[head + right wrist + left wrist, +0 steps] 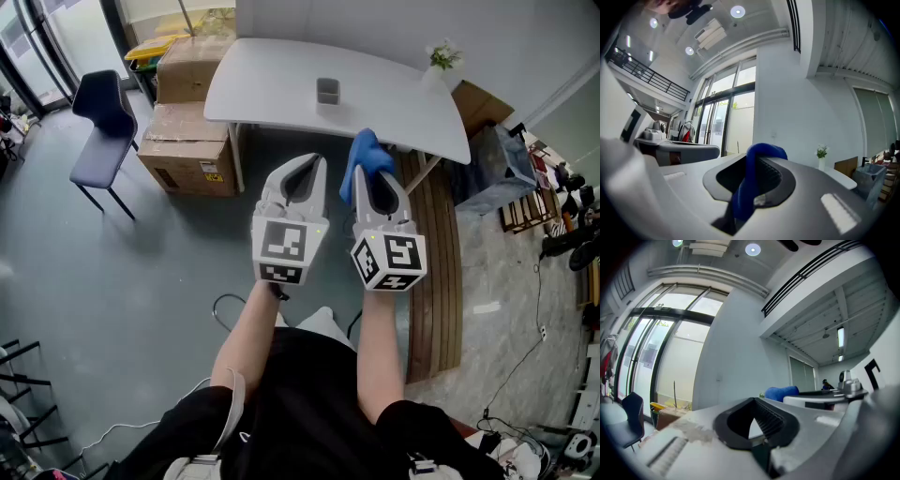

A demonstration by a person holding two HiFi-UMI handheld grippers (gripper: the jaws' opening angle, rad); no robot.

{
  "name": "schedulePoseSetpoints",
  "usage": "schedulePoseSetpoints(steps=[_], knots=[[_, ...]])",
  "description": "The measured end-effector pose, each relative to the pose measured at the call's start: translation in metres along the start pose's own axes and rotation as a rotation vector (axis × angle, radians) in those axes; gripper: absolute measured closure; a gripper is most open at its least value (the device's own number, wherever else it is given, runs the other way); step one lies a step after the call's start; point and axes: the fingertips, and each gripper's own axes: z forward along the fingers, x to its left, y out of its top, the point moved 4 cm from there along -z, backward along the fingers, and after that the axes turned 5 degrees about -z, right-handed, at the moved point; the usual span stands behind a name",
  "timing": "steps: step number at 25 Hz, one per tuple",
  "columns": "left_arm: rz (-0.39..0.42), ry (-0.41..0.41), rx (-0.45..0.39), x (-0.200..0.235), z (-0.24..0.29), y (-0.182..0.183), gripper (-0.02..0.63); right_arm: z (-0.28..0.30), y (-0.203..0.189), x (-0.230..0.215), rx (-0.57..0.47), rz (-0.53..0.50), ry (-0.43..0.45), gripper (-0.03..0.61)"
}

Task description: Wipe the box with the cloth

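A small grey box (327, 91) stands on the white table (272, 80), well ahead of both grippers. My right gripper (373, 174) is shut on a blue cloth (366, 156), which bulges out past its tips. In the right gripper view the cloth (746, 187) hangs in a fold between the jaws of the right gripper (761, 157). My left gripper (314, 161) is beside it on the left, shut with nothing in it. In the left gripper view the left gripper (753, 399) has its tips together, and the cloth (781, 392) shows beyond it.
Two cardboard boxes (187, 141) are stacked left of the table, with a dark blue chair (101, 122) further left. A small potted plant (442, 58) sits at the table's far right corner. Wooden slats (436, 272) lie on the floor at right, and a cable (225, 314) on the floor near me.
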Motion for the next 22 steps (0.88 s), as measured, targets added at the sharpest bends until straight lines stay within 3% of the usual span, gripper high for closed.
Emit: schedulePoseSetpoints(steps=[9, 15, 22], knots=[[-0.011, -0.001, 0.007, 0.009, 0.008, -0.003, 0.614, 0.009, 0.001, -0.009, 0.001, 0.015, -0.030, 0.525], [-0.105, 0.045, 0.039, 0.029, 0.009, -0.002, 0.614, 0.009, -0.001, -0.015, 0.005, 0.016, -0.058, 0.525], [-0.084, 0.042, 0.045, 0.035, 0.021, -0.002, 0.614, 0.022, 0.009, -0.029, -0.012, 0.028, -0.074, 0.525]])
